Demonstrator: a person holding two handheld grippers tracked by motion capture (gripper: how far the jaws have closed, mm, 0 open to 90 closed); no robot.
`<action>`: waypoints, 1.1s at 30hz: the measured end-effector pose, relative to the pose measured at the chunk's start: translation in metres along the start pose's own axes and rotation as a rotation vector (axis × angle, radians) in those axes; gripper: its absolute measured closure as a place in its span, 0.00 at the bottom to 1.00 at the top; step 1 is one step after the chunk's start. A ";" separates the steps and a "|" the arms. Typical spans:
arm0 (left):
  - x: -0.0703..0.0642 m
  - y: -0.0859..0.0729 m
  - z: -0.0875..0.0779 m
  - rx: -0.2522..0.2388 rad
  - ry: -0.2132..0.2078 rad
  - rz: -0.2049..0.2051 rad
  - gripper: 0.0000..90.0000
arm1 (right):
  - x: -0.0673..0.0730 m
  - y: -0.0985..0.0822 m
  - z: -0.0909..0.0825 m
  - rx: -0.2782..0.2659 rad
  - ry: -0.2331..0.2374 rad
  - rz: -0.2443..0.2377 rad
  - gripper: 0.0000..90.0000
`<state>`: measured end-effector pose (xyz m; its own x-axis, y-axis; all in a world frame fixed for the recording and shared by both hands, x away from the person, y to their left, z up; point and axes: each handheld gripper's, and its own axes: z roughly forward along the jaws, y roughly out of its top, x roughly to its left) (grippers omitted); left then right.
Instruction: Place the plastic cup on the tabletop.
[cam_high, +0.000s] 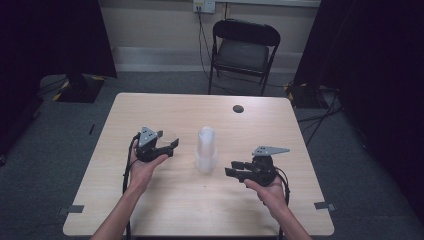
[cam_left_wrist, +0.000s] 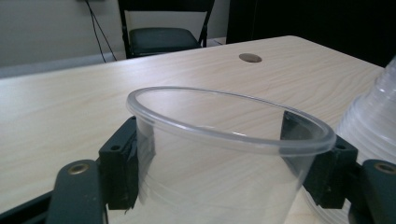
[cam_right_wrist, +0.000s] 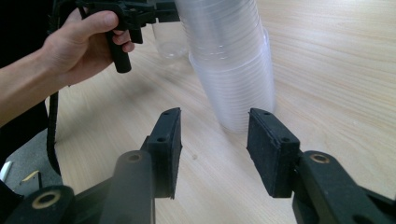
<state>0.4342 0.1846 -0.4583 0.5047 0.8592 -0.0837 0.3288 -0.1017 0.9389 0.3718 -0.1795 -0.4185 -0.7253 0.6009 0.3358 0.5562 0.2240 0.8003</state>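
A clear plastic cup (cam_left_wrist: 219, 177) sits upright between the jaws of my left gripper (cam_left_wrist: 224, 163), and both pads touch its wall just under the rim. In the right gripper view the same cup (cam_right_wrist: 169, 42) hangs low over the table beside a tall upside-down stack of clear cups (cam_right_wrist: 233, 70). From above, the stack (cam_high: 206, 150) stands mid-table, with the left gripper (cam_high: 172, 145) to its left. To the stack's right my right gripper (cam_high: 234, 169) points toward it. Its jaws (cam_right_wrist: 214, 149) stand open with nothing between them, short of the stack's base.
The light wooden table (cam_high: 165, 110) has a dark round hole (cam_high: 238, 108) near its far edge. A black folding chair (cam_high: 243, 50) stands behind the table. Dark curtains hang at both sides and cables run over the grey floor.
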 end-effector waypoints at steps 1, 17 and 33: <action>0.001 -0.001 0.001 0.008 -0.002 -0.002 0.30 | 0.000 0.000 0.000 -0.001 0.000 -0.001 0.61; 0.008 -0.009 0.009 0.033 0.006 -0.004 0.28 | -0.002 -0.001 -0.002 -0.005 -0.001 0.009 0.60; 0.009 -0.014 0.009 0.116 -0.001 0.027 0.27 | -0.002 -0.001 -0.004 -0.008 -0.004 0.012 0.60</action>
<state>0.4414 0.1887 -0.4752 0.5152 0.8550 -0.0596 0.4056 -0.1819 0.8958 0.3715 -0.1839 -0.4180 -0.7171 0.6066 0.3431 0.5611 0.2106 0.8005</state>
